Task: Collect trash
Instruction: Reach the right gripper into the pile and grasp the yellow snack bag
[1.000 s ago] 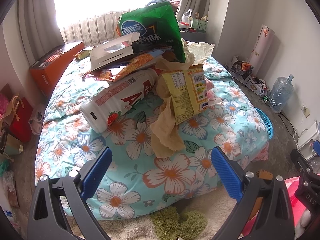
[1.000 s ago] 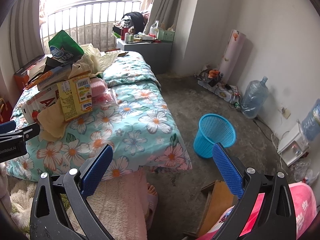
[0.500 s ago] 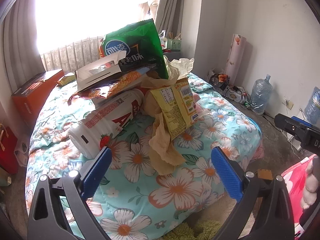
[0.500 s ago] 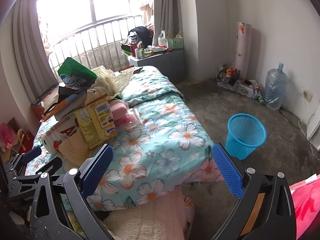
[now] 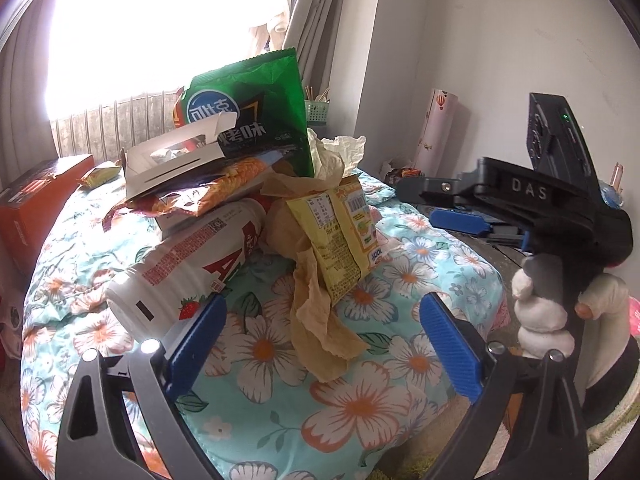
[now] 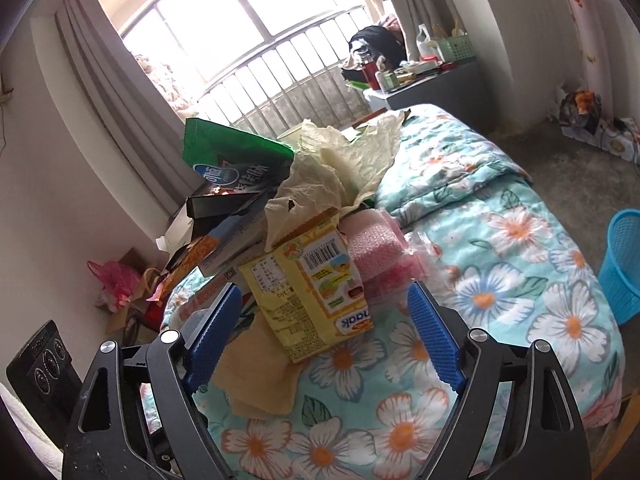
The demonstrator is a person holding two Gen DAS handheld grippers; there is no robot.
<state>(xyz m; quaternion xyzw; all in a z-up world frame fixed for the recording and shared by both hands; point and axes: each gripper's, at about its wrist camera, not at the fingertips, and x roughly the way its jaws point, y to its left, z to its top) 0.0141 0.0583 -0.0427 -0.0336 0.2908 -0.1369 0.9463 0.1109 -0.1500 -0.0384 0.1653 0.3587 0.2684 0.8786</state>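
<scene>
Blue-padded fingers of the right gripper are closing around a yellow snack packet, which sits between them, not yet pressed by either pad. The packet leans on crumpled tan paper at the front of a trash pile on a flowered quilt. Behind it lie a green chip bag, a white box and a white bottle on its side. The left gripper hovers with its fingers apart and nothing between them, near the bottle. A blue basket stands on the floor beside the bed.
</scene>
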